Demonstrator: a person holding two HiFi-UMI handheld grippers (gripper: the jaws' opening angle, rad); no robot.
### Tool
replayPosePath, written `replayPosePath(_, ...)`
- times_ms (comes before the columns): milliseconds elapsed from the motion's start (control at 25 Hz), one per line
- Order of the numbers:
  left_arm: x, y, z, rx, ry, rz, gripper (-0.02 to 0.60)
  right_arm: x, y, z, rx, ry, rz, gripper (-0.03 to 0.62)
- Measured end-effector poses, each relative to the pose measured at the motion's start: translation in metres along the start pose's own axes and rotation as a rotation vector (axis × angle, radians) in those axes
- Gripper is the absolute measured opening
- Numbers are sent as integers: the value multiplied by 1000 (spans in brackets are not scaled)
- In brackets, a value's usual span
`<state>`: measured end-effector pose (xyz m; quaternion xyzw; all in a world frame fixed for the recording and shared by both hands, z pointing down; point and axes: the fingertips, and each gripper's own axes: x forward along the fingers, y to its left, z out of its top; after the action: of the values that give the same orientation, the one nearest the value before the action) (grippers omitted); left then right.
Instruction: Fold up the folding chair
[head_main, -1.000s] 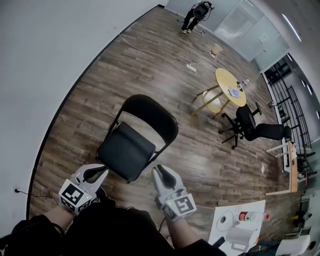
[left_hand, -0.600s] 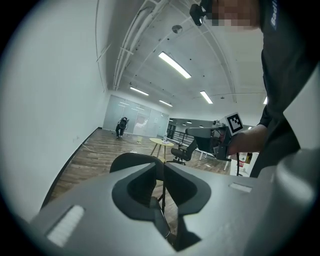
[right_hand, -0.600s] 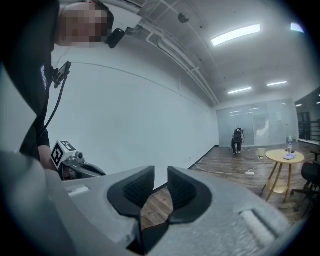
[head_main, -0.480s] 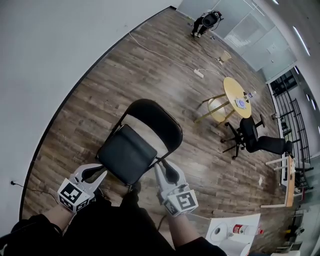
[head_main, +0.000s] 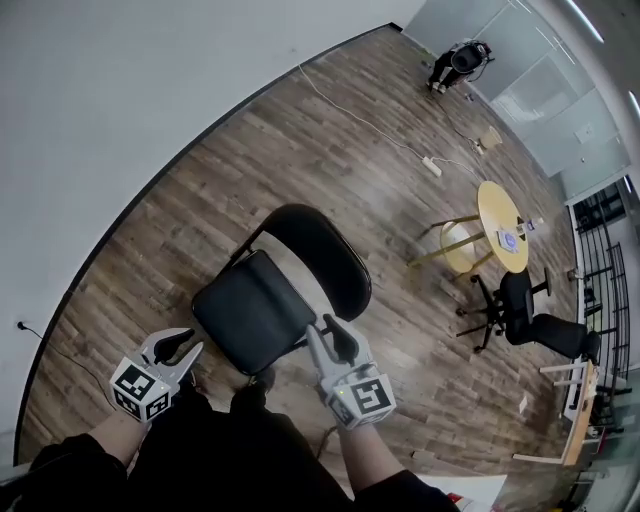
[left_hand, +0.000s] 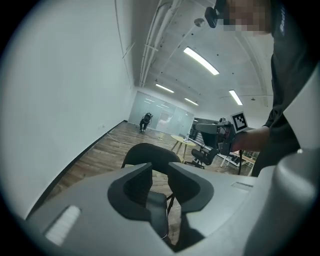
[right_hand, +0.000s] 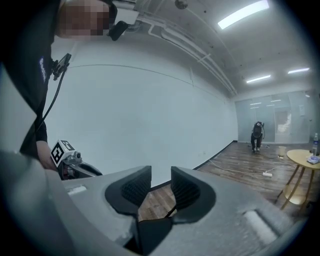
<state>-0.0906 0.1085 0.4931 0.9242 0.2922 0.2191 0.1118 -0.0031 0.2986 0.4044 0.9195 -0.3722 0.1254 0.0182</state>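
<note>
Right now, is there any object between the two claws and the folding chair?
Nothing visible stands in the way. The folding chair stands open directly ahead of both claws. The left claw and the right claw have just been opening their jaws, and neither has anything gripped between them.

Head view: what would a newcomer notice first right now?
The black folding chair stands unfolded at centre on the wood floor. Both grippers flank its near edge, left gripper and right gripper, jaws just opening with nothing between them. A round yellow table stands far right.
</note>
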Motion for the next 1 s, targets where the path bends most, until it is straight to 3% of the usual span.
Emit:
replayPosePath(480, 28, 23, -59, -170, -33, 104, 155, 15, -56, -25, -49, 105, 57, 155)
replayPosePath(1000, 60, 95, -152, -347, 67, 144, 198, 38, -140, -69, -82, 299, -71, 226)
